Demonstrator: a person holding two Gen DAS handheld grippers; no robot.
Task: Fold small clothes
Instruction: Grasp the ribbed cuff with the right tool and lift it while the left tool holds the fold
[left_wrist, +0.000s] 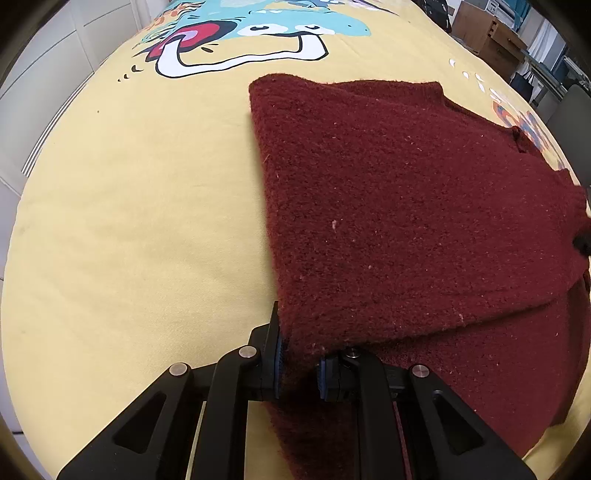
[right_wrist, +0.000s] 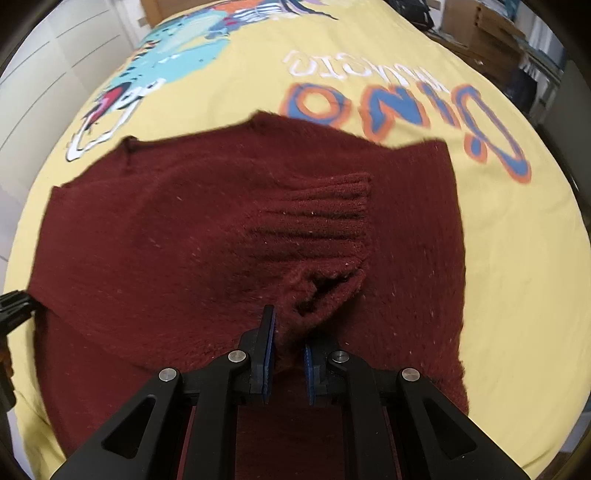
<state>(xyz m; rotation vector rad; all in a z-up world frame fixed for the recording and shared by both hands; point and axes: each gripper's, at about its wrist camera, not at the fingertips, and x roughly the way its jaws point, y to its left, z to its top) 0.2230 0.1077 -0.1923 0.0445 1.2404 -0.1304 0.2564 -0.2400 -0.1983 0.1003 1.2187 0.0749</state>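
Observation:
A dark red knitted sweater (left_wrist: 406, 206) lies partly folded on a yellow printed sheet (left_wrist: 140, 221). My left gripper (left_wrist: 299, 354) is shut on the sweater's near left edge, with a folded layer draped over its right finger. In the right wrist view the sweater (right_wrist: 166, 240) spreads across the middle, with a ribbed cuff (right_wrist: 317, 218) folded onto it. My right gripper (right_wrist: 286, 350) is shut on a bunched fold of the sweater just below that cuff. The left gripper's black tip shows at the left edge (right_wrist: 13, 306).
The yellow sheet (right_wrist: 517, 258) carries a cartoon dinosaur print (left_wrist: 251, 33) and "Dino" lettering (right_wrist: 406, 118). White cabinet doors (left_wrist: 48, 74) stand at the left. Cardboard boxes and clutter (left_wrist: 491, 37) sit beyond the far right edge.

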